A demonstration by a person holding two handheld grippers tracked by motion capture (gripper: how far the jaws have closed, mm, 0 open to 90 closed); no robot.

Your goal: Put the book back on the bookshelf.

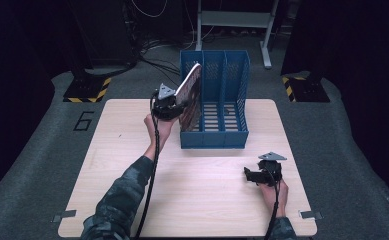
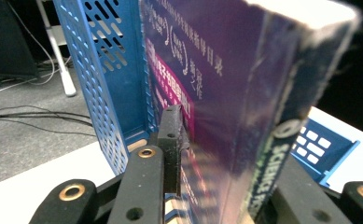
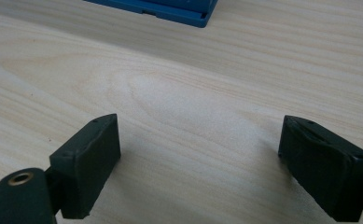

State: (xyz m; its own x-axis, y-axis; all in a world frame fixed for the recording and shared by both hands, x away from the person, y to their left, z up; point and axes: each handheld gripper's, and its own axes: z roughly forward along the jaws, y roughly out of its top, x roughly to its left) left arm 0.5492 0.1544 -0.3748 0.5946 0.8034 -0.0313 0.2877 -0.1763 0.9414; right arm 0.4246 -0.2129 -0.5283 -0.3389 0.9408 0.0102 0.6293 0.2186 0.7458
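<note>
Left gripper (image 1: 174,102): held up off the table at the front-left corner of the file rack, jaws clamped on a book, one jaw on each cover. Left gripper view shows one black jaw flat against the printed cover and the other on the far side, past the spine.
Book (image 1: 189,95): thick, purple/magenta cover w/ white print, pale page edges on top. Tilted, top leaning away from the person and toward the rack's back; lower part sits in the leftmost slot, upper part sticks out above the rack wall. Whether its bottom edge touches the rack floor: can't tell.
Book close-up (image 2: 226,93): spine faces the camera, lettering blurred, cover just beside the perforated blue side wall.
File rack (image 1: 232,85): blue plastic, three upright slots, perforated walls, slatted floor; stands at the far-middle of the table, open side toward the person. Middle and right slots hold nothing visible.
Right gripper (image 1: 261,173): low over the table's near-right part, well apart from the rack and book, jaws spread wide, nothing between them. Right gripper view: bare wood between the two pads, rack's blue base edge at the top.
Table (image 1: 132,165): light wood top.
Person: camo sleeves, forearms in from the bottom edge, one hand per gripper.
Floor: grey carpet, cables and stand bases behind the table.
</note>
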